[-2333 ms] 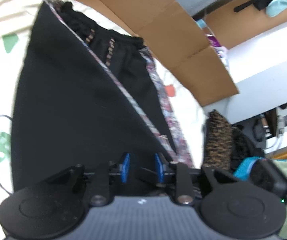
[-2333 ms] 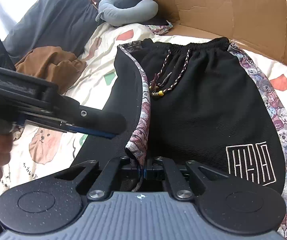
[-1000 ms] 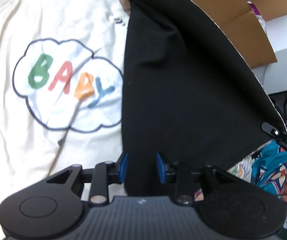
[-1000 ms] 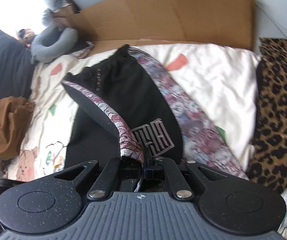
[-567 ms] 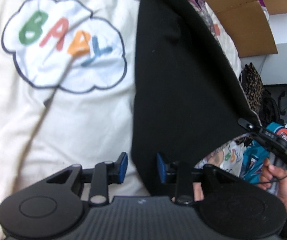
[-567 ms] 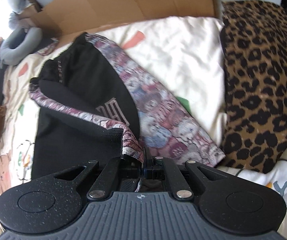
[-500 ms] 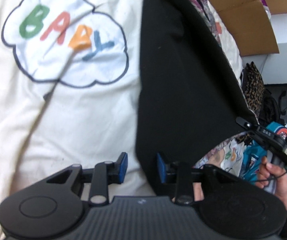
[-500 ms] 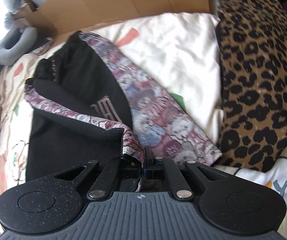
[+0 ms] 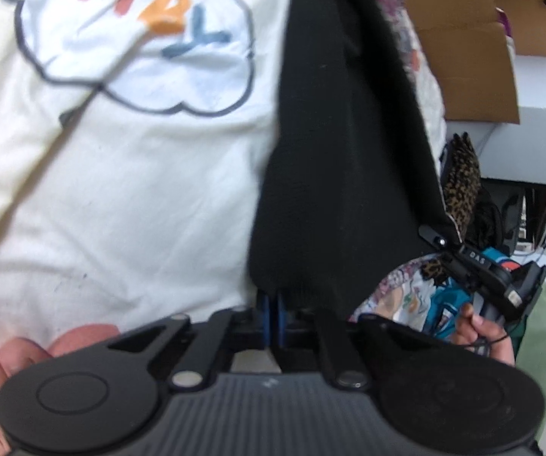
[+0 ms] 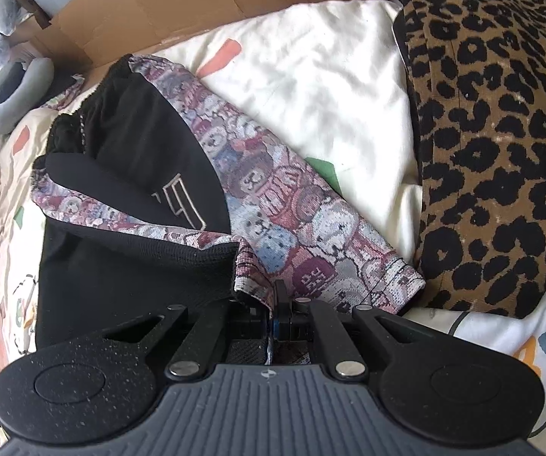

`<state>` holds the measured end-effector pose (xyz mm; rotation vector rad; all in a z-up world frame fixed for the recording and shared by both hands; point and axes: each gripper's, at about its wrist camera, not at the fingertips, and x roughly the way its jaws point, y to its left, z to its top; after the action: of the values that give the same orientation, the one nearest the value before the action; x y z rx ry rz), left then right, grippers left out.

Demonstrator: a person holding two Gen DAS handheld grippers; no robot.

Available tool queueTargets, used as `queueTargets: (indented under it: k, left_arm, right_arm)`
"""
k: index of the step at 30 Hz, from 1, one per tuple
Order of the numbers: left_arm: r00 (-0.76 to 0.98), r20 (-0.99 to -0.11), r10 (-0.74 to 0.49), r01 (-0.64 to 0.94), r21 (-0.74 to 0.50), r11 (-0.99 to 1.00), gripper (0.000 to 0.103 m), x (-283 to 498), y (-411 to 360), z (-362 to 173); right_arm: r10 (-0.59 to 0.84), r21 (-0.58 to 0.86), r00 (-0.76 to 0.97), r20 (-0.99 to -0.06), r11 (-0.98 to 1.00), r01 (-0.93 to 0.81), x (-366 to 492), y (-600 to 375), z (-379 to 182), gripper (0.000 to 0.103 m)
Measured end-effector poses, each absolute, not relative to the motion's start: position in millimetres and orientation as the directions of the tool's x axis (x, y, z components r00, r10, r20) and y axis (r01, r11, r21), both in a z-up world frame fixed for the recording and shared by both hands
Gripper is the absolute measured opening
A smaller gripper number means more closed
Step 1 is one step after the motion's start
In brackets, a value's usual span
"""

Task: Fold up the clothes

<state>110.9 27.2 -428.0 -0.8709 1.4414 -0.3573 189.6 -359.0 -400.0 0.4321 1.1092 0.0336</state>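
Both tools, left (image 9: 271,313) and right (image 10: 276,313), pinching black shorts' (image 10: 128,281) hem (fabric ahead).

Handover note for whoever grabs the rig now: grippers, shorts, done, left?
Left gripper: shut at the black edge of the black shorts with teddy-print side stripes; a pinch is likely but not clear.
Right gripper: shut on the printed hem corner.
Shorts lie on the cream printed bedsheet, one leg carried over the other, beside the leopard-print cushion.
Left: lay the fold flat, release, fold again.
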Motion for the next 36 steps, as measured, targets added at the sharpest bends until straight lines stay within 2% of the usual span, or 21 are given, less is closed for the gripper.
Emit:
queueTargets:
  k: [8,16,26,32,35,36]
  left_arm:
    - [0.200,-0.644,-0.739,-0.241,-0.763,0.600,0.001,124,38,-399]
    - [0.204,-0.573,-0.794,-0.219,-0.817,0.534,0.001,140,-2,-389]
    - [0.087,-0.646,-0.759,-0.236,-0.753,0.614,0.001,122,-8,-423]
    - [0.091,-0.682,-0.725,-0.231,-0.723,0.651,0.001,120,-15,-433]
    - [0.087,-0.673,-0.734,-0.227,-0.731,0.643,0.010,121,-21,-436]
    - [0.083,-0.668,-0.739,-0.226,-0.735,0.639,0.014,121,-23,-437]
  right_arm:
    - [0.253,0.377,0.517,-0.818,0.914,0.150,190,-364,-362,0.001]
    - [0.240,0.380,0.536,-0.810,0.910,0.167,189,-374,-347,0.001]
    - [0.200,0.350,0.483,-0.853,0.905,0.244,176,-390,-375,0.001]
    - [0.196,0.345,0.465,-0.863,0.902,0.261,173,-392,-392,0.002]
    - [0.188,0.339,0.470,-0.863,0.905,0.259,172,-393,-396,0.004]
    - [0.183,0.334,0.472,-0.862,0.906,0.261,172,-394,-395,0.008]
